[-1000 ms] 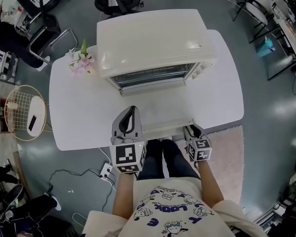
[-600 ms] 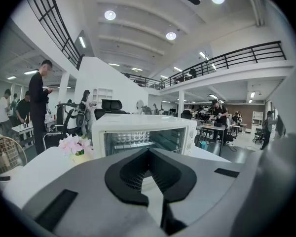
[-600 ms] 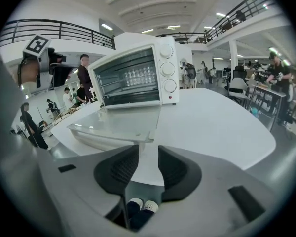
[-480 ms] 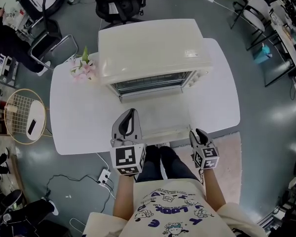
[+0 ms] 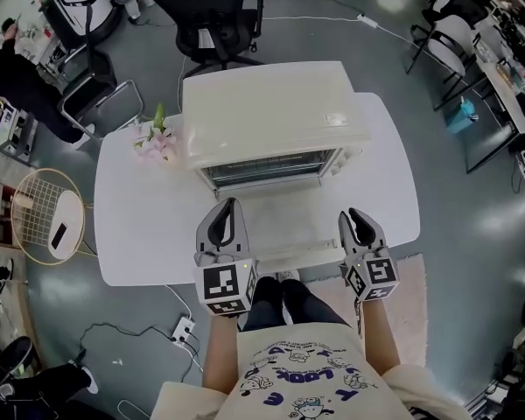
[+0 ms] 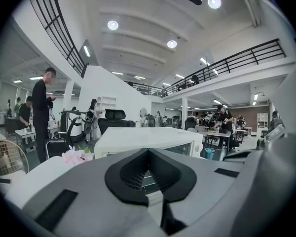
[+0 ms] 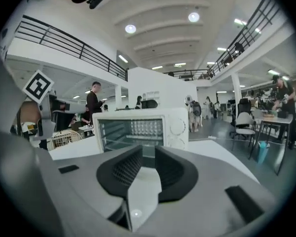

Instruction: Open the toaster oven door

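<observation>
The white toaster oven [image 5: 271, 103] stands at the back of the white table [image 5: 131, 217], its door [image 5: 284, 217] hanging open and lying flat toward me, handle [image 5: 284, 254] at the near edge. My left gripper [image 5: 228, 204] hovers over the door's left front corner, shut with nothing in it. My right gripper [image 5: 359, 215] is just off the door's right front corner, apart from it; its jaws have just been closing, stand open, and hold nothing. The right gripper view shows the oven [image 7: 138, 127] and its lit cavity ahead of the right gripper [image 7: 148, 149]. The left gripper [image 6: 148, 152] also faces the oven [image 6: 138, 139].
Pink flowers [image 5: 157, 138] sit on the table left of the oven. A black office chair [image 5: 214, 7] stands behind the table, a round wire stool [image 5: 44, 213] to its left. A power strip [image 5: 185, 329] and cable lie on the floor. People stand at the far left.
Both grippers have risen, the right one much more, from below the door's front edge to beside it. The right jaws have narrowed. The door stays open.
</observation>
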